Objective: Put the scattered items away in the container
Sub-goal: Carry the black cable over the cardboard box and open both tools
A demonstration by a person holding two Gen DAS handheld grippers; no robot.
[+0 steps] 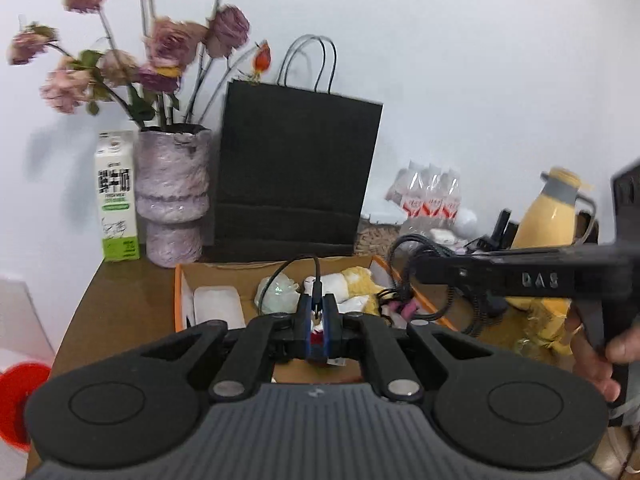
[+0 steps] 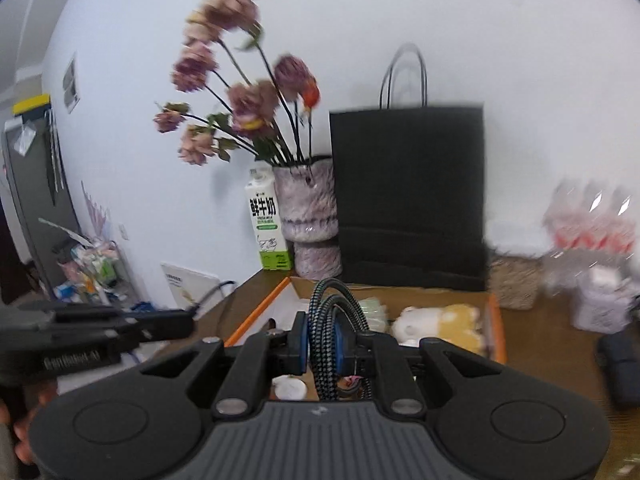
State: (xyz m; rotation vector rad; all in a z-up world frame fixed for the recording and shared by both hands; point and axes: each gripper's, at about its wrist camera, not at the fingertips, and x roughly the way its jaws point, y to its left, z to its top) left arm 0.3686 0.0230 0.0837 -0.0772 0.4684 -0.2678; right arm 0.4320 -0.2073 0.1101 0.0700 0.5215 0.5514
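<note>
Both tongs, left [image 1: 319,307] and right [image 2: 323,330], clamp one braided cable [image 2: 325,344] looping upward above the box [image 2: 495,320].

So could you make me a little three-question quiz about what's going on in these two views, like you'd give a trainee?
1. True or false: the right tongs are shut on a braided cable.
2. What stands directly between the milk carton and the black paper bag?
A. a yellow jug
B. a vase of flowers
C. a red bucket
3. Fill in: the left tongs pinch the plug end of a thin black ____ over the cardboard box.

Key:
1. True
2. B, the vase
3. cable
</note>
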